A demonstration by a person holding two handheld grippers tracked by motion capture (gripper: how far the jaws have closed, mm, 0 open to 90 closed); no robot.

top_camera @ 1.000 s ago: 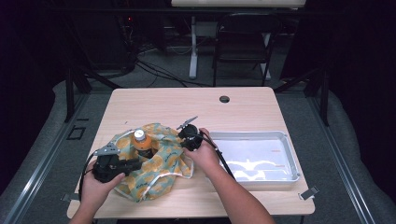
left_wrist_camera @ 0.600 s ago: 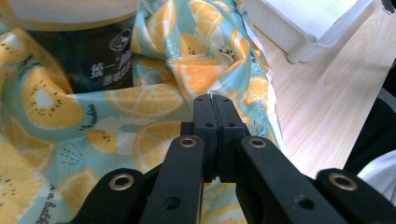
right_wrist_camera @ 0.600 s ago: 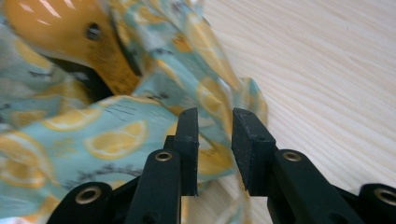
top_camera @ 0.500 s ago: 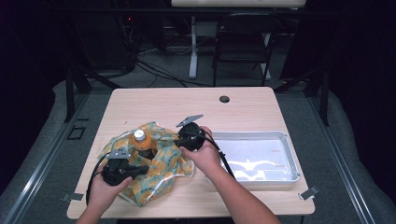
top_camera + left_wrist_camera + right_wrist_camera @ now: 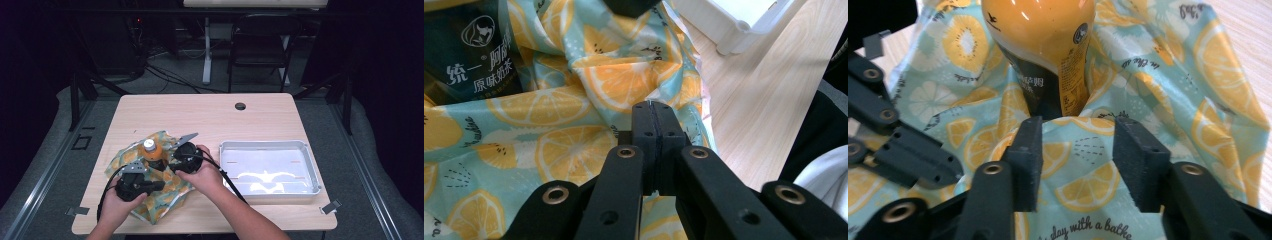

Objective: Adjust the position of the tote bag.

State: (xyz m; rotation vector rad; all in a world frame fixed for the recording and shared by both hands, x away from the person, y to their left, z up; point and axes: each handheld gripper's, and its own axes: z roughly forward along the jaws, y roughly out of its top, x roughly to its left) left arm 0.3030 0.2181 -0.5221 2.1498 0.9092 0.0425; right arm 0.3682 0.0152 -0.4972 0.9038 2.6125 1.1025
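orange bottle (image 5: 1045,45) on lemon cloth (image 5: 1168,85) | just ahead of right hand-held gripper (image 5: 1079,155), spread | left hand-held gripper (image 5: 655,130) pressed together

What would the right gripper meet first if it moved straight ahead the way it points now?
Probably the lemon-print cloth bunched between its open jaws, then the orange bottle right behind it; depth is hard to judge.

A glossy plastic bottle (image 5: 1043,45) stands on matt lemon-print cloth (image 5: 1168,90) over a smooth wooden table (image 5: 200,115).
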